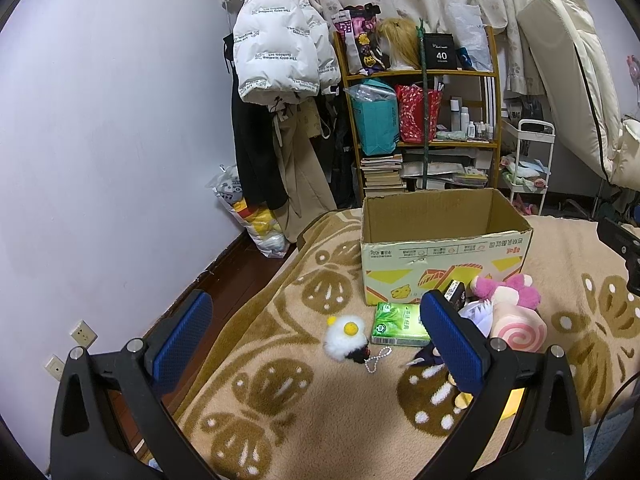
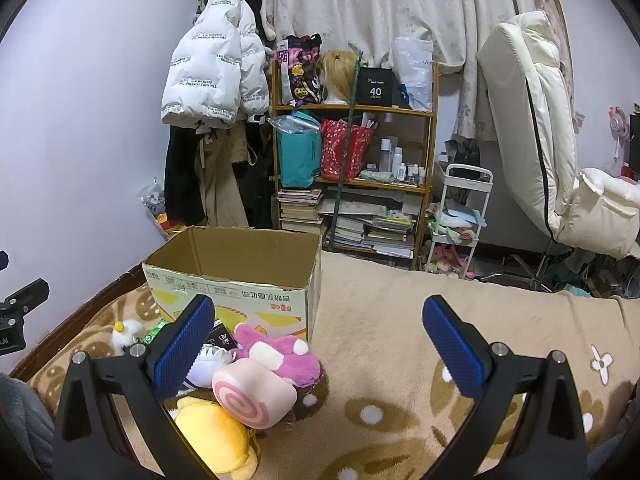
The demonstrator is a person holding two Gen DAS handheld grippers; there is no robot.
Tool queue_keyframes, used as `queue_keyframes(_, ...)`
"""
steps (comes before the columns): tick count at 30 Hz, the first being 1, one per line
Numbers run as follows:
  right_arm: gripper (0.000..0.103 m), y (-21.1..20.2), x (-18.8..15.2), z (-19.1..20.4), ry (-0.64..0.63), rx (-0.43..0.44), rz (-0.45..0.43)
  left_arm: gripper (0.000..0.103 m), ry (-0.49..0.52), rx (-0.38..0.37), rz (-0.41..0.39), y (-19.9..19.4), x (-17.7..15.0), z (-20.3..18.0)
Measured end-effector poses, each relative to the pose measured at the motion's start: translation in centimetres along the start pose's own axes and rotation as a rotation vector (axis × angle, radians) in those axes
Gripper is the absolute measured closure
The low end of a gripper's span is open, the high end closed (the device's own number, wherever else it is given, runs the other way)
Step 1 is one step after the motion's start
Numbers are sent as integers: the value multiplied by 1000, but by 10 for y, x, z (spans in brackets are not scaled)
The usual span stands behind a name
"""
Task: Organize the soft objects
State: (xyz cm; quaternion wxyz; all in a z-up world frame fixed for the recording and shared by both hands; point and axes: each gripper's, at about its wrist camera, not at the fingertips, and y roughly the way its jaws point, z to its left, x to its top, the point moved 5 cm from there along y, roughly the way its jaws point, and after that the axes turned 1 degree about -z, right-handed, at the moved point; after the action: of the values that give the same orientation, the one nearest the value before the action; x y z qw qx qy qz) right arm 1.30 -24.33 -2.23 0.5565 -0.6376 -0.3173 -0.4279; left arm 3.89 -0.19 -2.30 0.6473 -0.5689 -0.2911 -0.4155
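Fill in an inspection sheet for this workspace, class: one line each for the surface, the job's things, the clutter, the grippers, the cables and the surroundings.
Surface: tan blanket with brown patterns.
Job's things: open cardboard box, its inside mostly hidden; in front of it a pink plush, a swirl roll cushion, a yellow plush and a white fluffy toy.
Clutter: green tissue pack and a small dark box among the toys.
Grippers: left gripper open, holding nothing; right gripper open, holding nothing.
Cables: one thin dark cable at the right edge of the left view.
Surroundings: shelf of bags and books, white jacket, curtain, white cart.
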Motion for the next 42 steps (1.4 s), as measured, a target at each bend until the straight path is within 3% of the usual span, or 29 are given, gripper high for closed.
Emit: queue_keyframes(42, 0, 1, 0, -2, 2, 3, 7, 1, 6, 3, 1, 2, -3, -1)
